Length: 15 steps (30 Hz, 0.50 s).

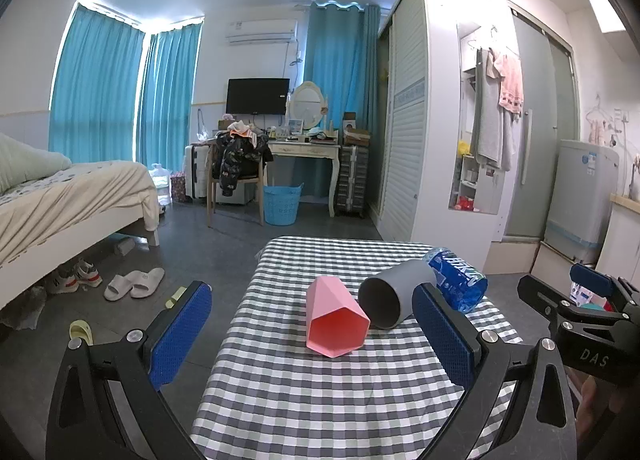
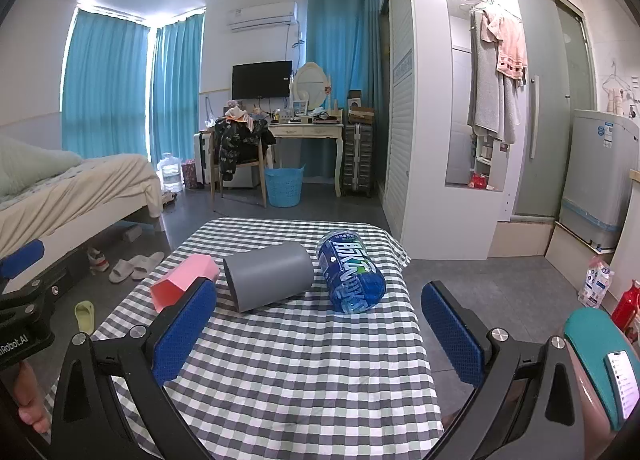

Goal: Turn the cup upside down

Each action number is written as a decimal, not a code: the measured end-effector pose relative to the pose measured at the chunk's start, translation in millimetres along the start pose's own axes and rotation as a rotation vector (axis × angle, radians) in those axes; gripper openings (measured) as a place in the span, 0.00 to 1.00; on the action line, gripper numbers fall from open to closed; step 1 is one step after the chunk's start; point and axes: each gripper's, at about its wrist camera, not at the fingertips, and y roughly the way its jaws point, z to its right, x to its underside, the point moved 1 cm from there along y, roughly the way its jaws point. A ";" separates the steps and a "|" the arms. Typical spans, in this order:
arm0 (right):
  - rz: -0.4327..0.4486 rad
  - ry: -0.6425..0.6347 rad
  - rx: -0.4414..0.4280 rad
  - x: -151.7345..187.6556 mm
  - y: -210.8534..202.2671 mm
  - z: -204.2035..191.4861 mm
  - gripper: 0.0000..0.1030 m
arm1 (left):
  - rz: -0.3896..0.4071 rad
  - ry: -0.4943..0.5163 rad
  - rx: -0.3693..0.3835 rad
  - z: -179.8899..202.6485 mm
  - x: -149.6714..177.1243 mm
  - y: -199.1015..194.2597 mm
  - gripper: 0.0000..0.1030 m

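Through your left wrist camera, you look down a small table (image 1: 320,400) covered in a grey-and-white checked cloth. Your left gripper (image 1: 316,334) hangs above the near end with its blue-padded fingers spread wide, holding nothing. Between them, further along the table, a pink faceted cup (image 1: 334,318) lies on its side, its open mouth turned toward you. Touching it on the right, a grey cup (image 1: 394,294) also lies on its side, mouth toward you. Behind the grey cup, a blue bottle (image 1: 458,278) lies near the table's right edge. At the far right edge of this view, part of your right gripper (image 1: 580,300) shows.

Through your right wrist camera, your right gripper (image 2: 320,324) is likewise spread wide and holds nothing. The pink faceted cup (image 2: 180,280) lies just beyond the left blue pad (image 2: 182,330), partly hidden by it. The grey cup (image 2: 270,274) lies at centre, the blue bottle (image 2: 352,274) just to its right. A blue basket (image 2: 283,186) stands on the floor beyond the table.
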 end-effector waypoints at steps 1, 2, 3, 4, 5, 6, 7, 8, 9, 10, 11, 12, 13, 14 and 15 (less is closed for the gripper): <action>0.001 0.001 -0.001 -0.2 -0.4 0.3 1.00 | 0.000 0.000 0.000 0.3 -0.1 0.1 1.00; 0.002 0.002 -0.001 -0.4 -0.9 0.6 1.00 | 0.000 0.001 0.000 0.8 -0.2 -0.1 1.00; 0.000 0.000 -0.002 -0.3 0.1 -0.6 1.00 | 0.000 0.001 0.000 0.8 -0.1 -0.2 1.00; 0.000 0.000 -0.002 -0.9 0.0 -0.6 1.00 | 0.001 0.001 0.000 0.8 -0.2 -0.2 1.00; 0.000 0.000 -0.001 -0.8 0.0 -0.6 1.00 | 0.000 0.001 -0.001 1.0 -0.3 -0.3 1.00; 0.001 0.000 0.000 -0.8 -0.2 -0.4 1.00 | 0.000 0.002 -0.001 1.1 -0.5 -0.3 1.00; 0.001 0.001 0.000 -1.2 -0.3 -0.1 1.00 | 0.000 0.002 0.000 1.0 -0.6 -0.4 1.00; 0.000 0.001 0.000 -1.3 -0.4 0.0 1.00 | 0.001 0.001 0.000 0.8 -0.5 -0.4 1.00; 0.001 0.001 -0.001 -0.9 -0.5 0.0 1.00 | 0.001 0.001 0.000 1.1 -0.6 -0.4 1.00; 0.001 0.001 -0.001 -0.9 -0.3 0.0 1.00 | 0.001 0.002 0.000 1.2 -0.7 -0.4 1.00; 0.001 0.001 -0.001 -0.8 -0.3 0.0 1.00 | 0.001 0.001 0.001 -0.5 -0.7 3.1 1.00; 0.002 0.001 -0.001 -1.1 -0.8 0.2 1.00 | 0.001 0.001 0.000 -1.4 -0.7 5.0 1.00; 0.002 0.001 -0.001 -1.2 -0.2 0.7 1.00 | 0.001 0.001 0.000 -1.3 -0.7 5.0 1.00; 0.002 0.002 -0.001 -1.2 -0.5 0.8 1.00 | 0.001 0.001 0.001 -1.5 -0.6 5.3 1.00; 0.002 0.002 -0.001 -1.2 -0.5 0.8 1.00 | 0.002 0.001 0.001 -1.2 -0.6 5.1 1.00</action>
